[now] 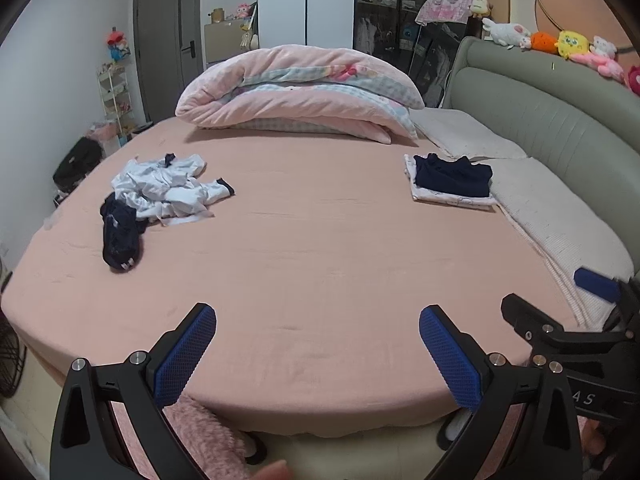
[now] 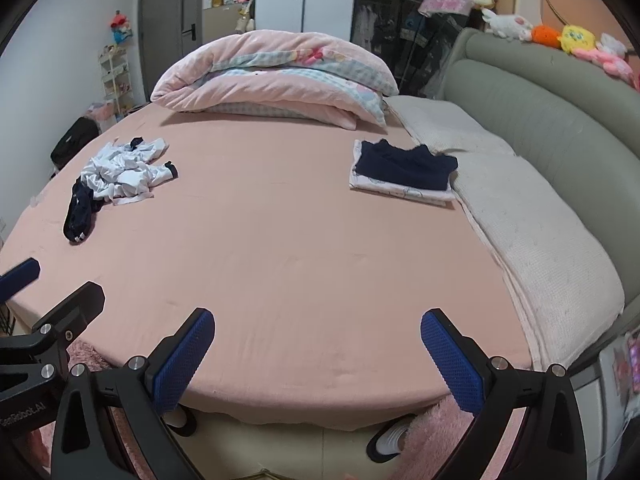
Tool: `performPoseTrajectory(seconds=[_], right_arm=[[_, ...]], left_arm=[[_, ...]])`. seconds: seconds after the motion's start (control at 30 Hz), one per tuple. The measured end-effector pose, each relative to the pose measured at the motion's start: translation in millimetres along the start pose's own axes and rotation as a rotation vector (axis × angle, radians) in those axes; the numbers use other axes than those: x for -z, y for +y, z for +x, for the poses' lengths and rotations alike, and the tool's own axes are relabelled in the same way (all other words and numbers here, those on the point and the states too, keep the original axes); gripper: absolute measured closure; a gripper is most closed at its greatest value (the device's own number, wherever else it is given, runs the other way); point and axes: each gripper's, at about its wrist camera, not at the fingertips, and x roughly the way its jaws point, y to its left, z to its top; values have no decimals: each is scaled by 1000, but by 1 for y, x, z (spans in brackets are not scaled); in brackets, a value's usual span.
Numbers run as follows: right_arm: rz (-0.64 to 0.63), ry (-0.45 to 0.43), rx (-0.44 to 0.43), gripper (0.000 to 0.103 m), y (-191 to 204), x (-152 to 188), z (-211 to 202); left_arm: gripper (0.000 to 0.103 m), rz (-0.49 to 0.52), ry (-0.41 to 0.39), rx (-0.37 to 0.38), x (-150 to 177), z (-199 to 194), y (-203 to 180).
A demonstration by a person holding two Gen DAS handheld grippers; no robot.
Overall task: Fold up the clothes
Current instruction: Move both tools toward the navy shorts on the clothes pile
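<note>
A heap of unfolded clothes, a white garment [image 1: 168,188] [image 2: 124,172] and a dark navy one [image 1: 120,236] [image 2: 80,216], lies on the left of the pink bed [image 1: 320,264] [image 2: 288,248]. A folded stack, a navy garment [image 1: 452,176] [image 2: 404,168] on a white one, sits at the right by the pillows. My left gripper [image 1: 318,320] is open and empty above the bed's near edge. My right gripper [image 2: 318,322] is open and empty too, beside the left one; it also shows at the right edge of the left wrist view [image 1: 560,300].
A rolled pink quilt [image 1: 296,92] [image 2: 272,76] lies at the far side. White pillows [image 1: 560,224] [image 2: 532,240] line the grey-green headboard [image 1: 560,120] at the right, with plush toys on top. Pink rug and slippers [image 2: 388,440] are on the floor below.
</note>
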Motion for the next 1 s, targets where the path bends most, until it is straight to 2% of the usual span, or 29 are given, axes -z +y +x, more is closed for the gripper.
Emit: performPoseTrajectory(seconds=[0.13, 0.2, 0.43, 0.5, 0.53, 0.57, 0.6, 0.67, 0.73, 0.83, 0.9, 1.0], right_arm=[[-84, -23, -44, 0, 22, -14, 2], [-127, -35, -66, 0, 33, -21, 2], [-260, -58, -153, 0, 77, -48, 14], [-284, -49, -188, 0, 94, -59, 27], [-298, -47, -200, 0, 103, -63, 33], [-314, -47, -207, 2, 111, -67, 39], [-327, -47, -216, 6, 122, -70, 44], [-331, -24, -269, 8, 142, -77, 61], [-325, 5, -334, 9, 161, -82, 77], [-338, 45, -405, 19, 202, -88, 103], [-354, 77, -428, 24, 229, -90, 122], [-358, 110, -468, 27, 269, -94, 143]], left_arm=[[0, 4, 6, 10, -4, 3, 16], [0, 18, 26, -11, -7, 8, 18], [3, -58, 48, -65, -6, 21, 92], [18, -98, 61, -88, -3, 26, 123], [23, -112, 68, -120, -2, 29, 137], [29, -119, 72, -147, -2, 32, 146], [30, -132, 73, -173, -2, 35, 159], [31, -175, 78, -210, 0, 45, 191], [32, -237, 85, -214, 2, 55, 221], [32, -297, 95, -244, 4, 73, 261], [32, -323, 91, -285, 5, 87, 286], [32, -360, 83, -309, 6, 108, 316]])
